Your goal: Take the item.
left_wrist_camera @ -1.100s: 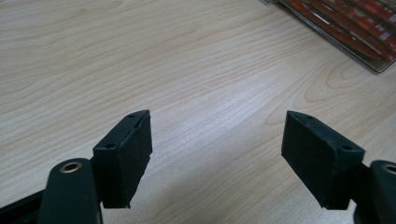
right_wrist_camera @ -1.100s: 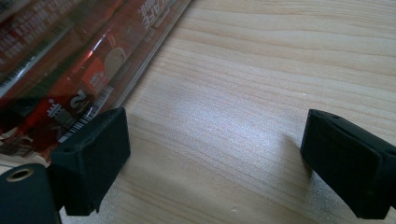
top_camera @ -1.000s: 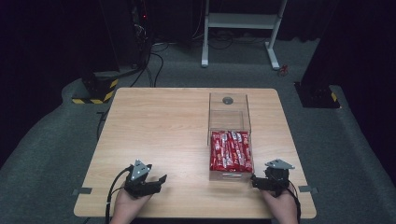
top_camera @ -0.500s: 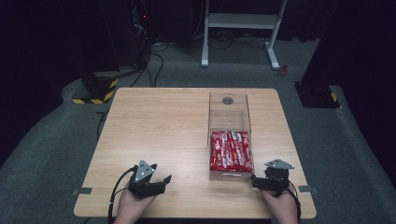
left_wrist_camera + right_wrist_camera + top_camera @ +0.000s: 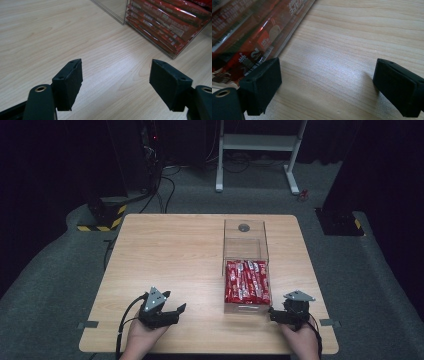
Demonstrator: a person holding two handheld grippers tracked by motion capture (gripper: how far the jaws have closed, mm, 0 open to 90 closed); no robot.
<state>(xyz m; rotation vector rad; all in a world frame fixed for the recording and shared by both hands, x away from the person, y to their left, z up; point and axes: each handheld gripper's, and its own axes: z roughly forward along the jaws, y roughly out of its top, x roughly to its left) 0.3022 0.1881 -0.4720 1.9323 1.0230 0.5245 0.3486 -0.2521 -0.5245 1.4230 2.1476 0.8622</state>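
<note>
Judging the red snack sticks [image 5: 247, 281] in the clear box [image 5: 245, 240], lower right of centre in the high view, as light, crinkly, slippery; we are planning a mid-length pinch | left hand-held gripper [image 5: 175, 312] gaping wide, empty, over bare bench [image 5: 165, 250] | right hand-held gripper [image 5: 272, 315] released, empty, beside the box.

From my seat the only print I can find is on the red wrappers [image 5: 249, 37] packed in the clear box [image 5: 246, 307]. In the right gripper view, at the upper left of the frame, 1 wrapper carries a large white "2", seen sideways, beside a barcode and some white characters I cannot make out. Near the top centre, white capitals run along another wrapper, cut off and upside down, so I cannot read them. In the left gripper view the white label strips on the wrappers are too blurred to read.
</note>
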